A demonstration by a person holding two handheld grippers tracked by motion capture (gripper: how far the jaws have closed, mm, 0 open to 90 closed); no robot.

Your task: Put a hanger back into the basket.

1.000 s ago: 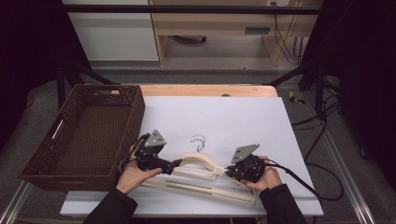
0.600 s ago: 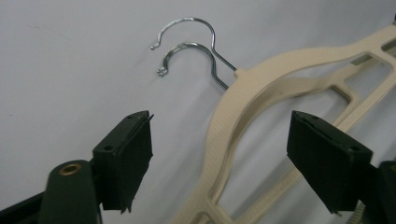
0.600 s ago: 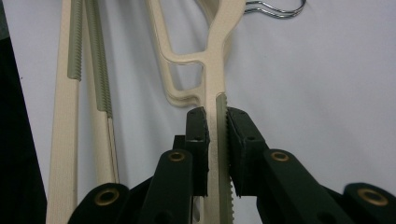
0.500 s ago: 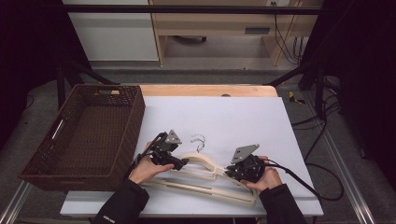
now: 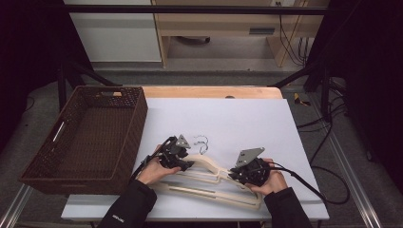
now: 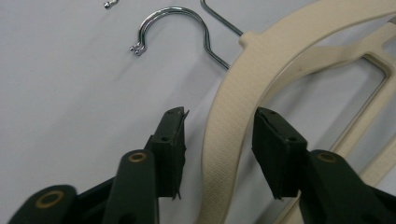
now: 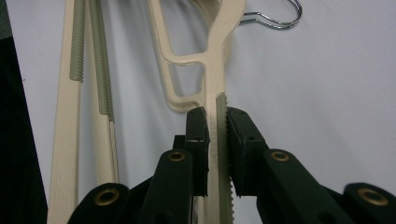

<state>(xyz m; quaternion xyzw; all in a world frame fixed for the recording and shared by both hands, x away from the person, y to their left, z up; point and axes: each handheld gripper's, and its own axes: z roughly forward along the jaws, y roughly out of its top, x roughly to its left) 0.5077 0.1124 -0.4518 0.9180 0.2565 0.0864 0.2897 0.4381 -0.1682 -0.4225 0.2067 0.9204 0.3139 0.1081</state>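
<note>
In the high view, two cream plastic hangers point(image 5: 209, 175) are seen stacked on the white desk point(image 5: 247, 118), near its 6 o'clock edge, their wire hooks point(image 5: 200, 141) pointing toward 12 o'clock. A brown woven basket point(image 5: 85, 137) stands at 9 o'clock, just beside the desk sheet. The left claw point(image 5: 183, 165) is set over the top hanger's left shoulder, and the right claw point(image 5: 236, 176) is held at its right arm. The hangers are judged to be light and stiff, with smooth plastic that could slip; the ribbed shoulder strips and the flat arms look like the safest places to be gripped, while the thin wire hooks are best left alone.

In the left claw view, the curved shoulder of the top hanger point(image 6: 233, 126) runs between the two black jaws, from 6 o'clock up toward 1 o'clock. The left claw point(image 6: 219, 116) is part spread: its jaws have just been closing, yet a gap is visible on each side of the plastic, so nothing is pinched so far. A chrome hook point(image 6: 173, 23) lies at 11 o'clock.

In the right claw view, the right claw point(image 7: 217, 119) is pressed together on the thin arm of the top hanger point(image 7: 217, 70), whose toothed edge is caught between the pads. Two ribbed bars point(image 7: 88, 70) lie at 10 o'clock, apart from the jaws.
</note>
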